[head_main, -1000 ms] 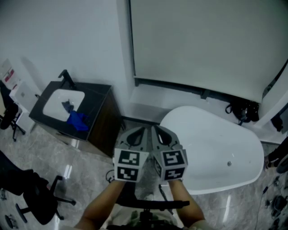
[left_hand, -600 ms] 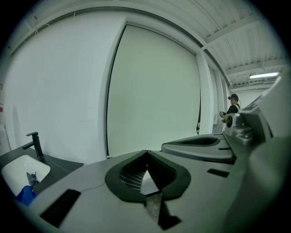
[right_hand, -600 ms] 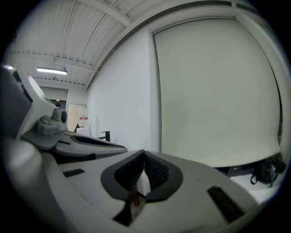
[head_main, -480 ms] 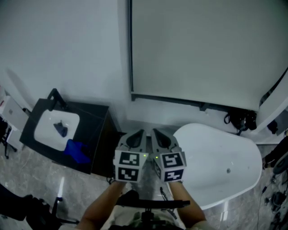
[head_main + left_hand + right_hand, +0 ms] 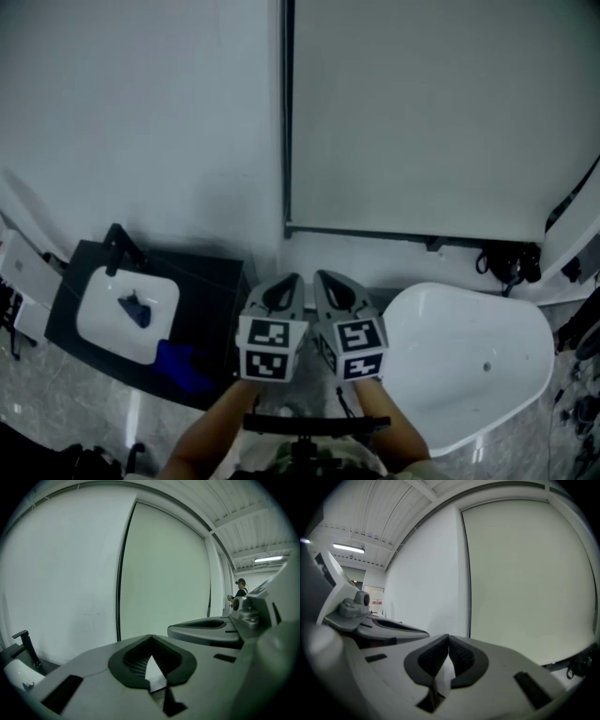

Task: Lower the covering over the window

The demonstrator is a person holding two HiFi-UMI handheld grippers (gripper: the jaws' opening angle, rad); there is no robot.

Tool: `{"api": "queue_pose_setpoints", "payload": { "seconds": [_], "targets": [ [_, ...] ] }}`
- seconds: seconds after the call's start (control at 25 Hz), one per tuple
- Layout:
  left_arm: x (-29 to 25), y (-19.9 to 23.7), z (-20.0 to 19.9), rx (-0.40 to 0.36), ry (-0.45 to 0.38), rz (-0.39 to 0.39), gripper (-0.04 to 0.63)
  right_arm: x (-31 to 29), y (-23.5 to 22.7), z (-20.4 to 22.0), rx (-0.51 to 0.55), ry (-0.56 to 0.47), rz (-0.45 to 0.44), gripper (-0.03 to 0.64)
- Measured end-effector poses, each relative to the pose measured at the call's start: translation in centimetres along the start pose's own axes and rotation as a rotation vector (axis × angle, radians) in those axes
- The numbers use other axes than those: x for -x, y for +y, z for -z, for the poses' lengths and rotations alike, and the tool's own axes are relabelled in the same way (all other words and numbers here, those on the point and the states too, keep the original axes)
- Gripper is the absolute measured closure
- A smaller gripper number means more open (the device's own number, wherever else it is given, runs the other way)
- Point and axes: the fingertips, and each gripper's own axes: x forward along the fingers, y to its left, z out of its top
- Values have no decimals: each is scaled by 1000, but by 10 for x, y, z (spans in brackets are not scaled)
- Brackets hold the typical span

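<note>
A pale roller blind point(image 5: 441, 112) hangs down over the window, its dark bottom bar point(image 5: 375, 232) near the sill; the blind also fills the left gripper view point(image 5: 164, 573) and the right gripper view point(image 5: 529, 573). My left gripper point(image 5: 289, 279) and right gripper point(image 5: 321, 277) are held side by side in front of me, both shut with nothing between their jaws, pointing at the wall below the blind's left edge. In the left gripper view the jaws point(image 5: 150, 636) meet at the tips; likewise those of the right gripper point(image 5: 448, 637).
A white bathtub point(image 5: 478, 361) stands at the lower right. A dark vanity with a white basin point(image 5: 127, 314), a black tap and a blue cloth point(image 5: 183, 366) sits at the lower left. Black cables point(image 5: 506, 262) lie by the wall. A person point(image 5: 239, 590) stands far off.
The view has shifted: vanity and bathtub slid down and apart in the picture, and the blind's bottom bar sits lower. Both shut grippers stayed together in front of me.
</note>
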Motion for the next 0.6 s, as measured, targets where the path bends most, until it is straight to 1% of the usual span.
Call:
{"api": "queue_pose_setpoints", "payload": {
  "seconds": [0.32,0.48,0.6],
  "targets": [
    [-21,28,-8,-9,3,-9,575,-37,-9,-12,4,-24,-7,606],
    [-39,37,-18,-11,-5,-23,575,-57,-17,-19,12,-42,-42,606],
    [-55,47,-25,-6,-14,-42,575,-79,-26,-25,23,-62,-87,606]
  ]
}}
